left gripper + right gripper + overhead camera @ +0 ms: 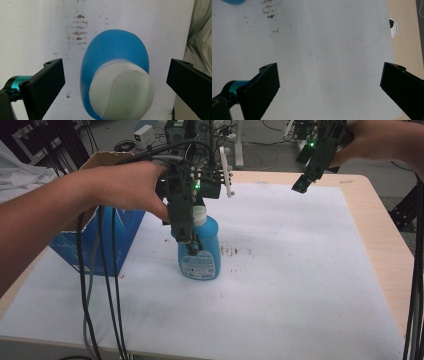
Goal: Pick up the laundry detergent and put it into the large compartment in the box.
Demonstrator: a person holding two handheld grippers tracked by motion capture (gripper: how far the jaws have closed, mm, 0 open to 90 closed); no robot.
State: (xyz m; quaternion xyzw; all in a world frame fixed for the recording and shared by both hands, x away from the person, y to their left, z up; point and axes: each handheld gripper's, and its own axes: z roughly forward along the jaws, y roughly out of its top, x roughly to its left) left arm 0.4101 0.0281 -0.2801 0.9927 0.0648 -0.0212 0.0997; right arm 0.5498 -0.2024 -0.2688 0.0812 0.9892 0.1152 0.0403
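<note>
We count one blue bottle (205,251) with white cap (121,91), centre-left of high view, upright on white sheet (280,285); one blue box (112,232) left. Left gripper (191,246) points down over bottle, jaws wide, gripping nothing. Right gripper (300,185) raised upper right, jaws wide, empty.

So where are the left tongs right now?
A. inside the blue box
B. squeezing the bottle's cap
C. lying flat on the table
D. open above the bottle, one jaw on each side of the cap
D: in the left gripper view the left tongs stand wide open, with a gap between each jaw and the white cap of the blue bottle.
</note>
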